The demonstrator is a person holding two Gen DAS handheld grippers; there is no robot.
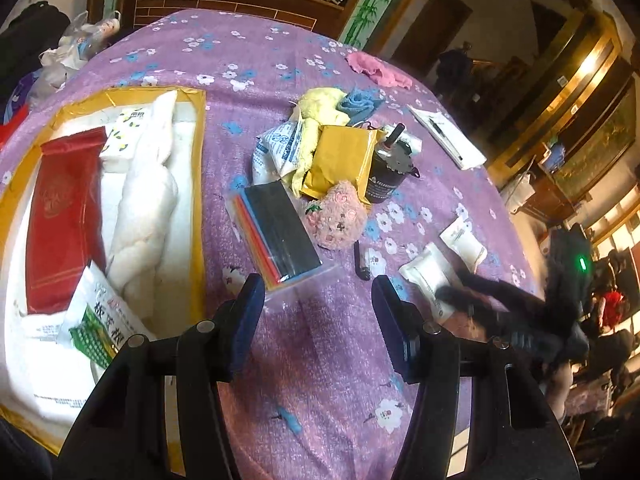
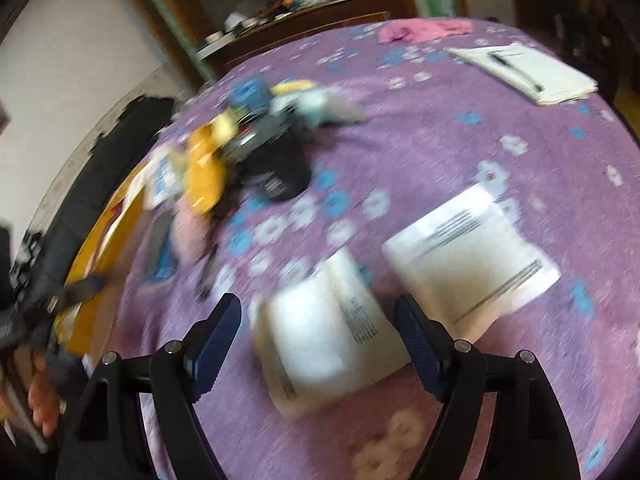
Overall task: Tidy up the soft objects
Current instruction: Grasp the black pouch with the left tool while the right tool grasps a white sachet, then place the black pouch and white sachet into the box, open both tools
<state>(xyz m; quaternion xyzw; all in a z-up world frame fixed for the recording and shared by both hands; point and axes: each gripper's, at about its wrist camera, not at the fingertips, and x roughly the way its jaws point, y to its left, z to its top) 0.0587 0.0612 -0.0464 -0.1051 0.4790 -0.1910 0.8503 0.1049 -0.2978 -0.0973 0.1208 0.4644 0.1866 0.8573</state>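
My left gripper [image 1: 318,300] is open and empty above the purple flowered cloth, just short of a clear bag of coloured strips [image 1: 276,236]. Beyond it lie a pink plush toy [image 1: 336,216], a yellow padded envelope [image 1: 340,160], a yellow cloth [image 1: 316,108] and a blue cloth [image 1: 360,102]. My right gripper [image 2: 320,322] is open, its fingers on either side of a white soft packet [image 2: 324,332]; a second white packet [image 2: 472,256] lies to its right. The right wrist view is blurred by motion. Both packets also show in the left wrist view [image 1: 428,276], with the right gripper [image 1: 460,296] over them.
A yellow-rimmed white tray [image 1: 196,184] at left holds a red pouch [image 1: 64,216], a white plush braid [image 1: 144,208], a tissue pack [image 1: 124,132] and a green-printed bag [image 1: 100,316]. A black can [image 1: 388,176], a notepad [image 1: 448,136] and a pink cloth [image 1: 376,68] lie farther off.
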